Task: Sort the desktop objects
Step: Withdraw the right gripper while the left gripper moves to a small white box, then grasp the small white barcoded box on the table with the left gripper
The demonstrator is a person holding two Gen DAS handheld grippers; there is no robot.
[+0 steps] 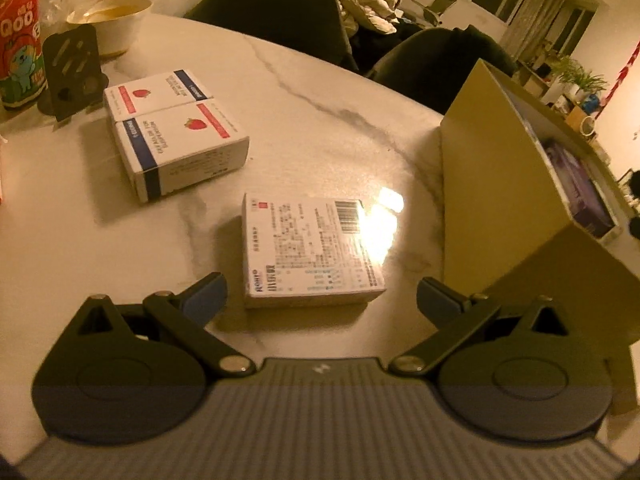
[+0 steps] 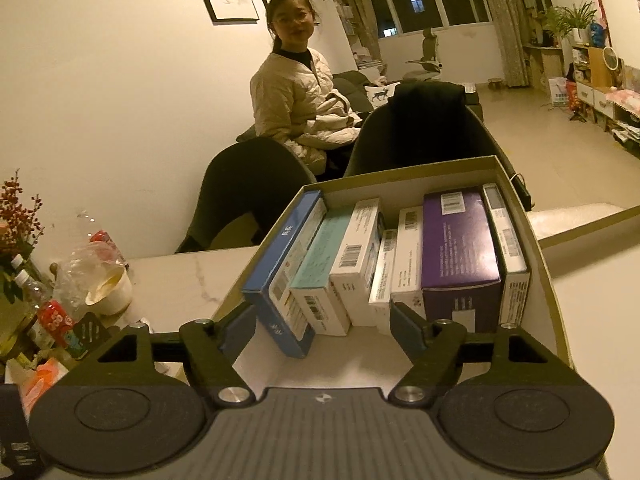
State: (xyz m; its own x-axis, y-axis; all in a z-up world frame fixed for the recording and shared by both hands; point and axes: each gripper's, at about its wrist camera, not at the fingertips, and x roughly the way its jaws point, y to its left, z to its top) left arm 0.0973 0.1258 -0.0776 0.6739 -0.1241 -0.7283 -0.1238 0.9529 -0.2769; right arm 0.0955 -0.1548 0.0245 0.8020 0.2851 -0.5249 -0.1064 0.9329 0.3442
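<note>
A flat white medicine box (image 1: 310,248) with a barcode lies on the marble table (image 1: 320,120), just ahead of my left gripper (image 1: 322,300), whose jaws stand open on either side of its near end without touching it. Two white strawberry-printed boxes (image 1: 176,132) lie side by side further left. The tan cardboard box (image 1: 516,200) stands to the right. In the right wrist view my right gripper (image 2: 322,328) is open over the cardboard box (image 2: 540,280), in front of a row of upright packets, among them a blue box (image 2: 280,280) and a purple box (image 2: 460,248). Nothing is between its fingers.
A cream bowl (image 1: 116,24), a red drink bottle (image 1: 18,48) and a dark phone stand (image 1: 72,68) sit at the table's far left. Two dark chairs (image 2: 420,128) stand behind the table, and a person in a pale jacket (image 2: 296,96) sits beyond them.
</note>
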